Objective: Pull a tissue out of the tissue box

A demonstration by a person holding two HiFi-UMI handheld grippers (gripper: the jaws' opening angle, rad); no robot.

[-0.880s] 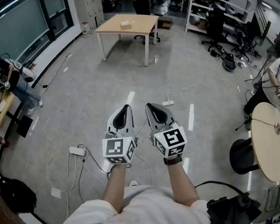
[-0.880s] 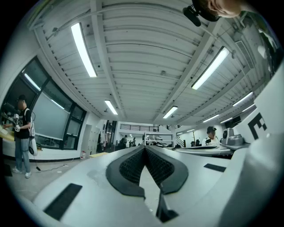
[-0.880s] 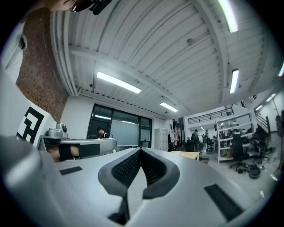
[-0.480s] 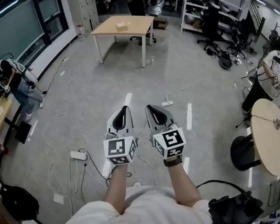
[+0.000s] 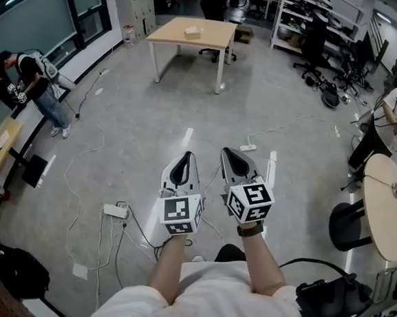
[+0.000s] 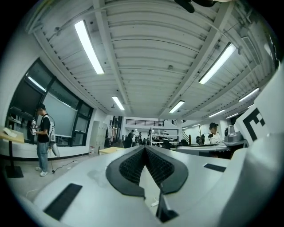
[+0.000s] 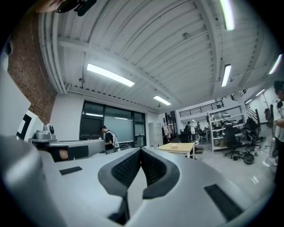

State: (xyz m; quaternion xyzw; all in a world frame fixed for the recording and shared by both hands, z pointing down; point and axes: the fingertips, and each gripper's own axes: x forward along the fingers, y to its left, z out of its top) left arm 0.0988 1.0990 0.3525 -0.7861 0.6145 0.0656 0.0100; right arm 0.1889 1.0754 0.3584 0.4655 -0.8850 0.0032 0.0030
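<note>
Wooden table (image 5: pixel 173 31) far ahead of two shut grippers, with the tissue box (image 5: pixel 192 31) on top.
The left gripper (image 5: pixel 185 155) and right gripper (image 5: pixel 227 152) are held side by side above the grey floor (image 5: pixel 126 126), each with its jaws pressed together on nothing. The tissue box lies well apart from both; in the right gripper view it shows small, just right of the jaw tips.

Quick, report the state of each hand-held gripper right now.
Left hand-held gripper: closed, nothing between the jaws.
Right hand-held gripper: closed, nothing between the jaws.
</note>
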